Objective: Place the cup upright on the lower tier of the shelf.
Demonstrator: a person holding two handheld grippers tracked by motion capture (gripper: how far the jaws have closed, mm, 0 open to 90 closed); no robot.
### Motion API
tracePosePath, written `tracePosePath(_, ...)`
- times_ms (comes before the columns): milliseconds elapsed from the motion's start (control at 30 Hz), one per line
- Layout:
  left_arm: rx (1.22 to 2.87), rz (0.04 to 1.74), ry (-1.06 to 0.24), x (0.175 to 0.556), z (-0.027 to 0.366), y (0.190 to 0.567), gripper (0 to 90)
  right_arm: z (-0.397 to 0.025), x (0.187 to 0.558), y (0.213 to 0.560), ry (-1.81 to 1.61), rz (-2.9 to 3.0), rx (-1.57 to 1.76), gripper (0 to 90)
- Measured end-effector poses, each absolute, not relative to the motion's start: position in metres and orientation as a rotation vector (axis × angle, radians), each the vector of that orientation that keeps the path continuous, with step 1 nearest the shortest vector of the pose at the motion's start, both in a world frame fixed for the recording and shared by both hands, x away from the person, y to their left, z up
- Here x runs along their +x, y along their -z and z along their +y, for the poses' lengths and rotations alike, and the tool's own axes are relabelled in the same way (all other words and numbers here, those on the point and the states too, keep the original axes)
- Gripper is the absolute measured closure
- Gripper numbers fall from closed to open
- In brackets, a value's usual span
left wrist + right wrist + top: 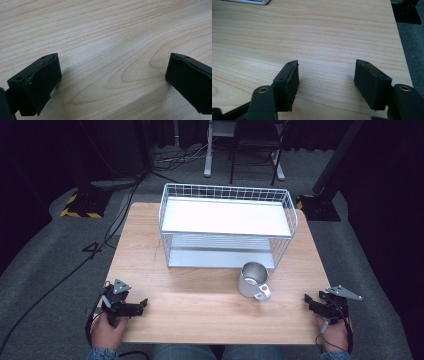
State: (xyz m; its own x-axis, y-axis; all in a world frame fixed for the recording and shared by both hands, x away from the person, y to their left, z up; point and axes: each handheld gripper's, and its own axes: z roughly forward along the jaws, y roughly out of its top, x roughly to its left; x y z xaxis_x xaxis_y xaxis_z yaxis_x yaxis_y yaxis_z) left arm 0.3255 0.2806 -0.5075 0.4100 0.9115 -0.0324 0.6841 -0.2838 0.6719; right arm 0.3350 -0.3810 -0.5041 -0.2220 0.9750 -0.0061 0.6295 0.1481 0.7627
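Observation:
A metal mug (253, 280) with its handle toward the front right stands on the wooden table (200, 305), just in front of a white two-tier wire rack (227, 225). Both shelves of the rack hold nothing. My left gripper (142, 304) rests near the table's front left corner, held by a hand, and its jaws stand wide apart over bare wood (113, 72). At the front right edge lies my right gripper (309, 301), open too, with only wood grain between its fingers (327, 75). Neither gripper touches the mug.
The rack takes up the back half of the table. Grey carpet surrounds the table, with black cables (65, 275) on the floor at left, stand bases with yellow-black tape (82, 205) and chair legs (240, 165) behind.

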Motion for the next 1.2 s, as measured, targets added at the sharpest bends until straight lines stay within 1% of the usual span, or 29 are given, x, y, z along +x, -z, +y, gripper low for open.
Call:
tracePosePath(300,2.059,1.352,-0.482,0.326,0.280,0.508,0.5,-0.381,0.335,0.504,-0.882,1.920,1.524,36.5)
tracePosePath(433,2.060,1.354,-0.483,0.326,0.280,0.507,0.5,-0.380,0.335,0.504,-0.882,1.927,1.520,34.6)
tracePosePath(867,2.061,1.355,-0.484,0.326,0.280,0.507,0.5,-0.380,0.331,0.504,-0.903,1.939,1.522,35.5)
tracePosePath(1200,2.062,1.357,-0.484,0.326,0.280,0.507,0.5,-0.375,0.321,0.486,-0.976,1.946,1.500,36.6)
